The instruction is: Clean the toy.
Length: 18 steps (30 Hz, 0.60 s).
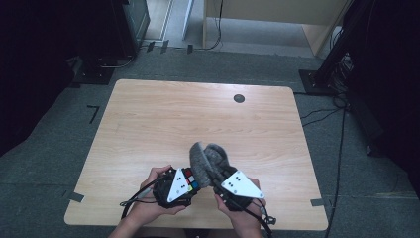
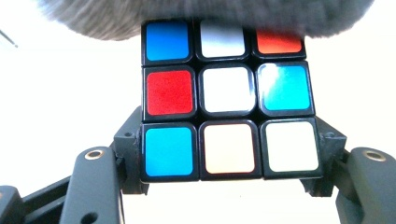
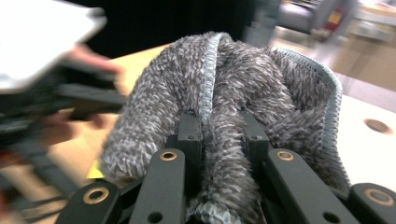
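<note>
A light wooden tabletop (image 1: pixel 198 124) with rounded corners is seen from above, and a small dark round hole (image 1: pixel 239 98) is set near its far edge. Most of the wood is bare. Grey carpet floor (image 1: pixel 59 148) is spread all around it, and little pieces of tape (image 1: pixel 75 197) are stuck on the floor by the near corners. Black cables (image 1: pixel 322 116) are laid across the floor on the right side, and dark stands are placed at both far corners of the room. A pale wooden piece of furniture (image 1: pixel 277 15) is seen at the back. Near the front edge of the tabletop, two grippers are held close together by a person's hands. A colourful puzzle cube (image 2: pixel 229 100) is gripped between the jaws of the left gripper (image 1: pixel 178 187), which are closed tight on its sides; blue, red, white and orange squares are shown on its face. A fluffy grey cloth (image 3: pixel 233 107) is pinched between the jaws of the right gripper (image 1: pixel 233 191), which are squeezed narrow on it. The cloth is pressed against the top of the cube, just above the tabletop.
</note>
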Available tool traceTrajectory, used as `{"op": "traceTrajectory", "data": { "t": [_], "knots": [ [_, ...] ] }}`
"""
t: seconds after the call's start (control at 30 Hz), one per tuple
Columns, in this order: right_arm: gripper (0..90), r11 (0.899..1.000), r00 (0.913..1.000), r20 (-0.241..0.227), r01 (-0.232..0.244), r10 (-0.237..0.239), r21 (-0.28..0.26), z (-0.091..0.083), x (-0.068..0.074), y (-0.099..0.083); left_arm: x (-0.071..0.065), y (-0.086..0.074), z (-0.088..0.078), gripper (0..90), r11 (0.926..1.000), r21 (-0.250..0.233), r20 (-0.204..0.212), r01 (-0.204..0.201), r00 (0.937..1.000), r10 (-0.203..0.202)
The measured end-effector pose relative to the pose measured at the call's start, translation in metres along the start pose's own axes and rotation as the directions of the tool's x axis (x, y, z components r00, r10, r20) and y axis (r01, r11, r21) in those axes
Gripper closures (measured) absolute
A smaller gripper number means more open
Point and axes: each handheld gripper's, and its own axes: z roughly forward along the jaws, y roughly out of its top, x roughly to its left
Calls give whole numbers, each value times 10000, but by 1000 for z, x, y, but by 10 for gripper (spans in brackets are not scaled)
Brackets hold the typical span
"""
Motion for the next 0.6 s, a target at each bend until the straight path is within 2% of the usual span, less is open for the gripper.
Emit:
{"op": "traceTrajectory", "data": {
  "t": [0.03,0.07,0.1,0.17,0.23,0.27,0.3,0.37,0.4,0.43,0.47,0.5,0.53,0.57,0.6],
  "knots": [
    [760,9996,9997,-46,-259,258,-119,-3,-3,1,1,1,-1,341,9999,-109,43,116,9999,-115],
    [758,9986,9986,-345,-409,397,-346,-5,-4,2,2,1,-1,341,9998,-116,62,145,9999,-145],
    [757,9977,9972,-675,-351,312,-573,-7,-1,4,1,1,-1,341,9998,-142,100,157,9998,-155],
    [751,9972,9905,-1341,190,-286,-724,-7,14,7,-1,3,-1,341,9998,-182,129,29,9999,-27],
    [748,9963,9782,-1916,724,-799,-458,-2,30,6,-3,4,-2,341,9996,-273,193,8,9998,-3],
    [749,9947,9789,-1779,945,-1001,-399,0,34,4,-3,5,-5,341,9993,-378,243,-3,9997,13],
    [750,9948,9813,-1658,914,-977,-455,1,32,4,-3,5,-5,342,9993,-378,243,-3,9997,13],
    [754,9986,9893,-1437,177,-245,-490,-1,17,5,1,3,-8,342,9983,-550,397,203,9990,-181],
    [754,9986,9893,-1437,177,-245,-490,-1,17,5,1,3,-8,342,9983,-550,397,203,9990,-181],
    [758,9963,9957,-714,-633,591,-575,-8,-4,7,6,0,-13,341,9926,-1101,767,513,9961,-430],
    [758,9922,9938,-481,-1036,1004,-692,-12,-15,7,8,0,-16,342,9853,-1536,1084,752,9924,-588],
    [758,9850,9891,-483,-1435,1394,-962,-17,-24,6,8,0,-16,341,9853,-1536,1084,752,9924,-588],
    [758,9850,9891,-483,-1435,1394,-962,-17,-24,6,11,-1,-20,341,9780,-1895,1388,875,9884,-615],
    [758,9758,9822,-736,-1810,1729,-1228,-21,-29,6,12,0,-23,341,9693,-2269,1630,945,9849,-578],
    [756,9678,9691,-1770,-1993,1715,-1537,-23,-26,7,10,0,-25,341,9640,-2529,1754,823,9838,-379]
  ]
}}
